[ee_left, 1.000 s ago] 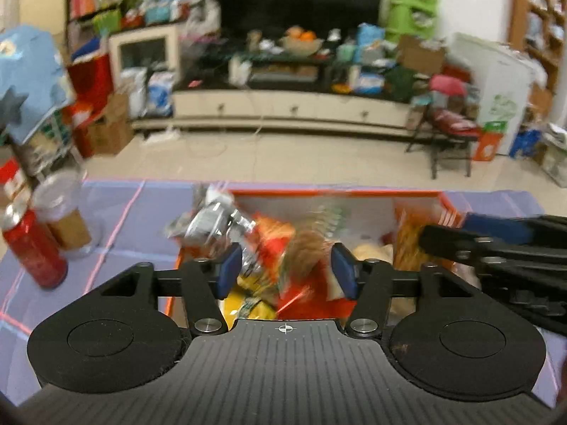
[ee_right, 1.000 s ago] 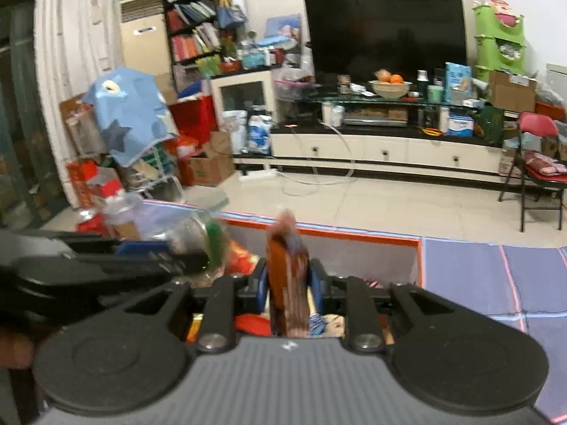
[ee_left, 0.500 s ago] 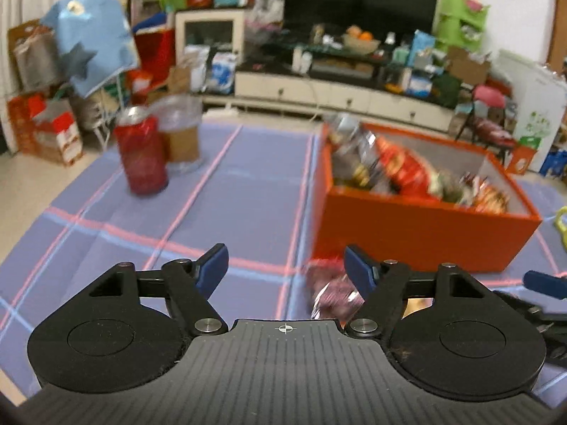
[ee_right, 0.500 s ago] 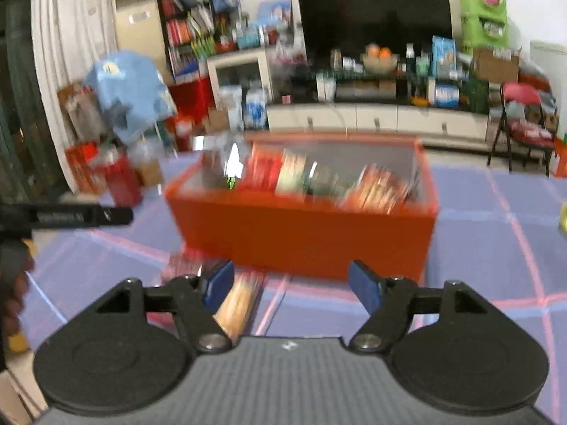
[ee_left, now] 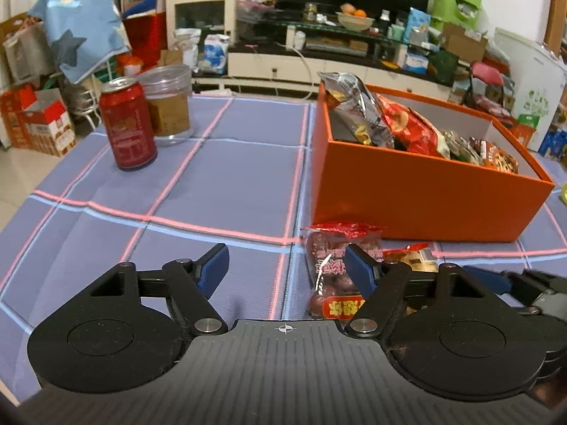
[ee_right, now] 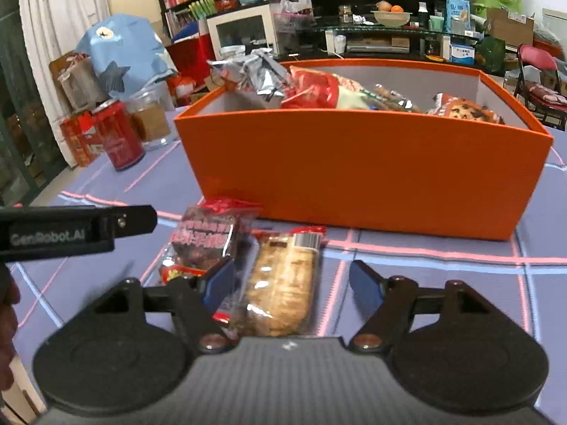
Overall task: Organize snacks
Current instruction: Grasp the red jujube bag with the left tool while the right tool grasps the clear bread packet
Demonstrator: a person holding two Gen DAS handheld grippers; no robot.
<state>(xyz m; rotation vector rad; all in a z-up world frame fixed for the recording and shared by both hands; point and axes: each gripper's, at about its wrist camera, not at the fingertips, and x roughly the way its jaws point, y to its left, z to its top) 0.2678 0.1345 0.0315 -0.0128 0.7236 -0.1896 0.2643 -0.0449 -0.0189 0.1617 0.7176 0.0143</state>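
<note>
An orange box (ee_left: 407, 191) (ee_right: 354, 163) holding several snack packets stands on the blue checked cloth. In front of it lie a red packet of dark dates (ee_left: 333, 258) (ee_right: 205, 237) and a clear packet of pale biscuits (ee_right: 283, 283) (ee_left: 414, 258). My left gripper (ee_left: 283, 258) hangs low over the cloth, its jaws opening, with only cloth between them; the date packet lies by its right finger. My right gripper (ee_right: 291, 272) is open over the biscuit packet, which lies between its fingers with the pads not pressing on it.
A red can (ee_left: 127, 124) (ee_right: 118, 138) and a clear jar (ee_left: 166, 106) (ee_right: 149, 120) stand at the far left of the cloth. One finger of the left gripper (ee_right: 78, 230) reaches in from the left of the right wrist view. A cluttered room lies behind.
Both grippers were over the box, the right shut on a brown packet. They have drawn back and down to the cloth in front of the box and opened; neither holds anything.
</note>
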